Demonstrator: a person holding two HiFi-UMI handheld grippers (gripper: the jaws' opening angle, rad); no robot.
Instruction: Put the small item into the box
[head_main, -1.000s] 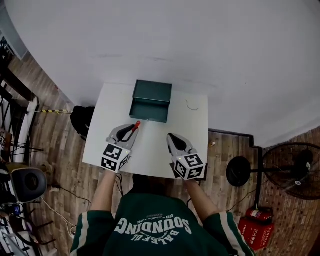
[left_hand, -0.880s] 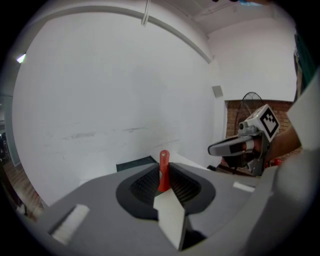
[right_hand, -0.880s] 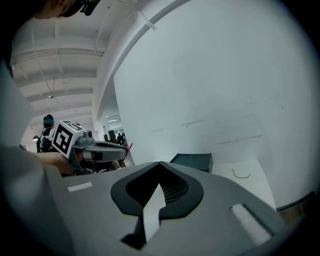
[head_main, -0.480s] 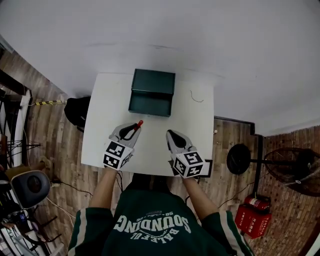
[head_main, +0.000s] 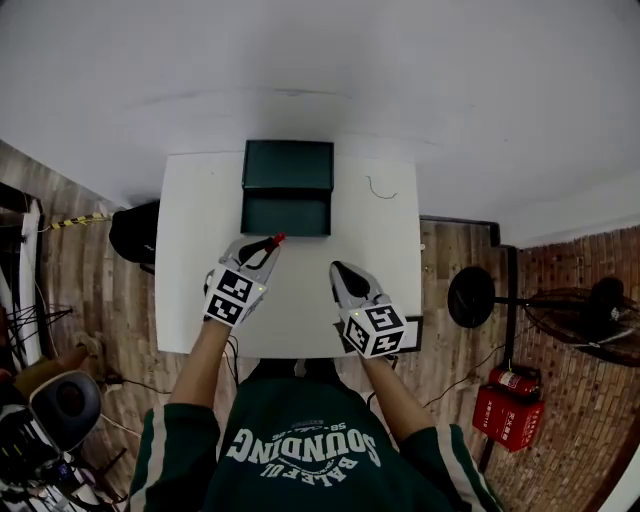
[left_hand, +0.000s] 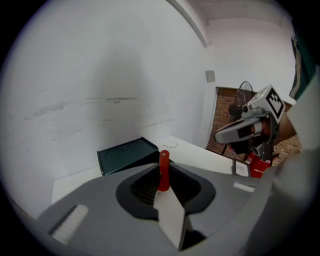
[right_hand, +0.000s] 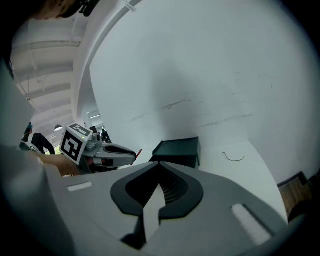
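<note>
Left tool (head_main: 272, 242) nearer box (head_main: 288, 166); red item (left_hand: 163, 170) between jaws, clearest in own view

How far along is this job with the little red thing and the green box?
Done: the left tool grips the red item. In hand: it is held just short of the green box. Left: putting it inside. The right tool is shut and empty.
</note>
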